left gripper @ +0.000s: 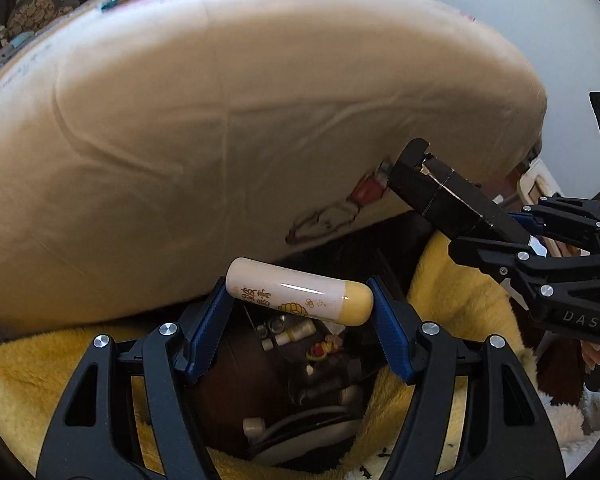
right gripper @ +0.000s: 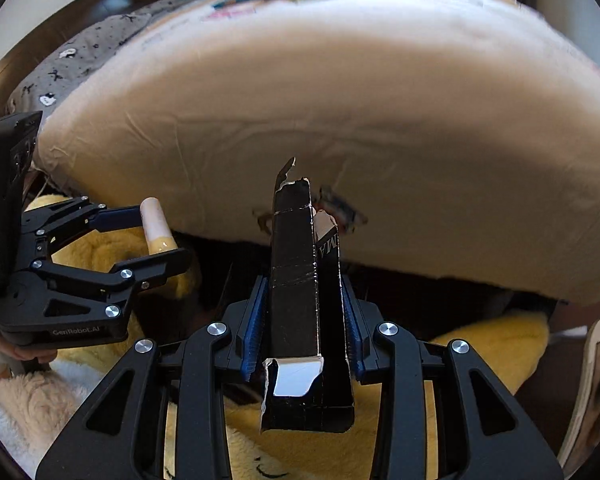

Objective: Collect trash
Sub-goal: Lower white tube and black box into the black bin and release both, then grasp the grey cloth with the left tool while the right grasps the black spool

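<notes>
My left gripper (left gripper: 300, 300) is shut on a small white tube with a yellow cap (left gripper: 300, 296), held crosswise between its blue pads above a dark bin (left gripper: 300, 392) that holds several small items. My right gripper (right gripper: 304, 320) is shut on a torn, long black cardboard box (right gripper: 300, 300), which points forward. In the left wrist view the right gripper (left gripper: 512, 236) and its black box (left gripper: 444, 192) sit at the right. In the right wrist view the left gripper (right gripper: 156, 236) and its tube (right gripper: 156, 224) sit at the left.
A large cream cushion (left gripper: 220, 140) fills the view ahead of both grippers (right gripper: 340, 120). A fluffy yellow blanket (left gripper: 40, 380) surrounds the bin and lies under the right gripper (right gripper: 492, 352). Grey patterned fabric (right gripper: 92, 48) lies at the far left.
</notes>
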A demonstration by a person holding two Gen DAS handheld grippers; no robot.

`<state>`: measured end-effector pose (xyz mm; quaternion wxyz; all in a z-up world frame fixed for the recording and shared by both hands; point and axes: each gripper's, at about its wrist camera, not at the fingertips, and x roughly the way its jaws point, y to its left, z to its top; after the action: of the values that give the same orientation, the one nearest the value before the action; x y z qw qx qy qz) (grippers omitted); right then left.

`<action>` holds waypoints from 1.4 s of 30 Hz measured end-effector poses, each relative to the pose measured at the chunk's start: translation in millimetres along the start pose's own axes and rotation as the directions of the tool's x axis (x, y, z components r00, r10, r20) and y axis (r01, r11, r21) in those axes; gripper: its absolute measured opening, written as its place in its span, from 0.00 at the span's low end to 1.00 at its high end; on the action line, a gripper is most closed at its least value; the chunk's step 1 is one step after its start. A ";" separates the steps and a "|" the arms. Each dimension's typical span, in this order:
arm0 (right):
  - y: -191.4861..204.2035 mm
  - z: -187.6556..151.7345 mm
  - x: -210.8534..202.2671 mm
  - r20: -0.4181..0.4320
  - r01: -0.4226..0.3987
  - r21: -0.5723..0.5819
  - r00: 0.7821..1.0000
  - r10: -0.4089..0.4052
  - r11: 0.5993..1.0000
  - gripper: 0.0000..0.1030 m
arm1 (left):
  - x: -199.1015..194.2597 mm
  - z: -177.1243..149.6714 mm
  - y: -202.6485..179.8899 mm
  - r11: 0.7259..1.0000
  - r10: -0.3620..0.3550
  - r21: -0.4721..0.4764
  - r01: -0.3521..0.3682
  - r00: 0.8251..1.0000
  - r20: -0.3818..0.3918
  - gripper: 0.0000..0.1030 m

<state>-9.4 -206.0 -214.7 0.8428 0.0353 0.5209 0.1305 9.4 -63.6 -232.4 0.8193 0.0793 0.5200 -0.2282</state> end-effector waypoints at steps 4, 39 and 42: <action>-1.5 -10.7 33.0 -0.088 -0.015 0.037 0.996 0.018 0.999 0.35 | 32.3 -9.5 4.7 1.000 0.003 -0.013 -0.004 0.996 -0.090 0.63; -32.5 50.0 -26.2 0.149 0.092 0.117 0.983 -0.109 0.989 0.81 | -27.2 31.1 33.6 0.998 0.027 -0.058 -0.024 0.998 0.050 0.86; -32.3 71.8 -42.8 0.219 0.104 0.100 0.968 -0.124 0.989 0.81 | -48.7 49.0 41.0 0.996 0.055 -0.070 -0.047 0.991 0.119 0.86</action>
<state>42.1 -242.7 -151.1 0.9001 0.0569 0.4286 0.0538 50.8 -31.2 -171.7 0.8570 0.0509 0.4748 -0.1939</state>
